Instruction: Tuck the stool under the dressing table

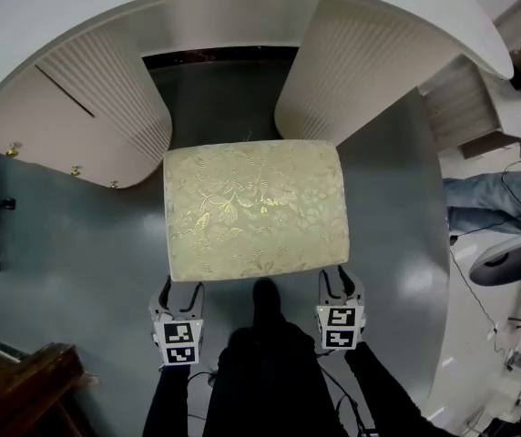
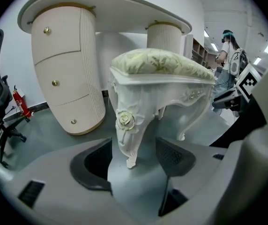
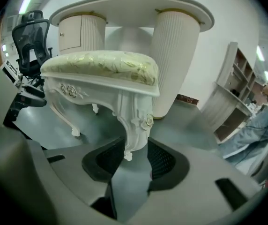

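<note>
Stool [image 1: 256, 209]: stands on the grey floor [image 1: 78, 244] in front of the dressing table [image 1: 78, 12]. Its far edge is at the mouth of the gap between the two fluted pedestals, and most of the gold-patterned cushion is still out in front of the tabletop.
Stool legs: carved white, each near leg with a rose on it. The near left leg [image 2: 128, 130] shows in the left gripper view and the near right leg [image 3: 136, 125] in the right gripper view.
Arms: two black sleeves reach forward from the bottom of the head view, one on each side of a dark shoe [image 1: 265, 297]. Both are held low, with the grippers angled down toward the floor.
Left gripper [image 1: 180, 289]: at the stool's near left corner. Its jaws stand wide apart, with the near left leg upright in the gap and clear floor on each side of its foot, so the pads do not press on it.
Right gripper [image 1: 340, 282]: at the near right corner, jaws also spread. The near right leg stands between the pads and nearly fills the gap, with no clamping to be seen.
Held: neither gripper holds anything.
Surroundings: a black office chair [image 3: 31, 41] is beyond the stool on the left side.
</note>
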